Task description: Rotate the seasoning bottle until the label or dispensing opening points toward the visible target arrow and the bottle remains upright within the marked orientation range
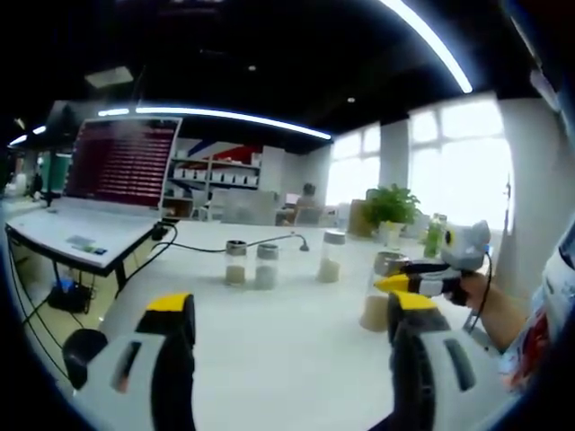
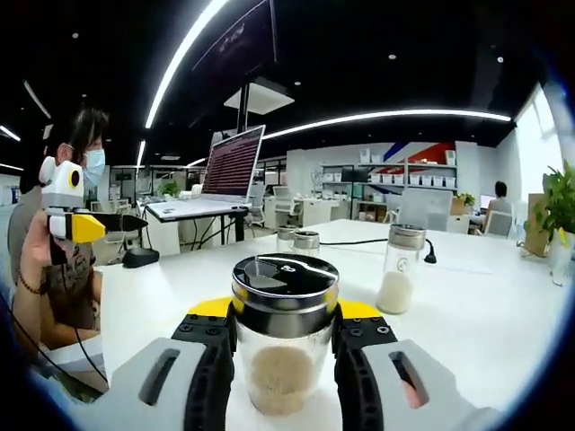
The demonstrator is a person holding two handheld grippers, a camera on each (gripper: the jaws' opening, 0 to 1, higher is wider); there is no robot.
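A clear seasoning bottle [image 2: 283, 346] with a steel band, a black lid and pale grains in its lower part stands upright on the white table [image 2: 485, 314]. My right gripper [image 2: 283, 325] is shut on it, one jaw pressed to each side just below the lid. In the left gripper view this bottle [image 1: 375, 310] is at the right, with the right gripper [image 1: 393, 285] coming in from the right edge in a person's hand. My left gripper [image 1: 292, 314] hovers over the table, open, with nothing between its jaws. It is also at the left of the right gripper view, the left gripper [image 2: 83, 228] held in a hand.
Three more bottles [image 1: 235, 262] [image 1: 267, 265] [image 1: 331, 256] stand mid-table, with a black cable behind them. An open laptop [image 1: 117, 189] sits on a raised stand at the left. A potted plant [image 1: 391, 206] is at the far right. A person [image 2: 54, 260] stands beside the table.
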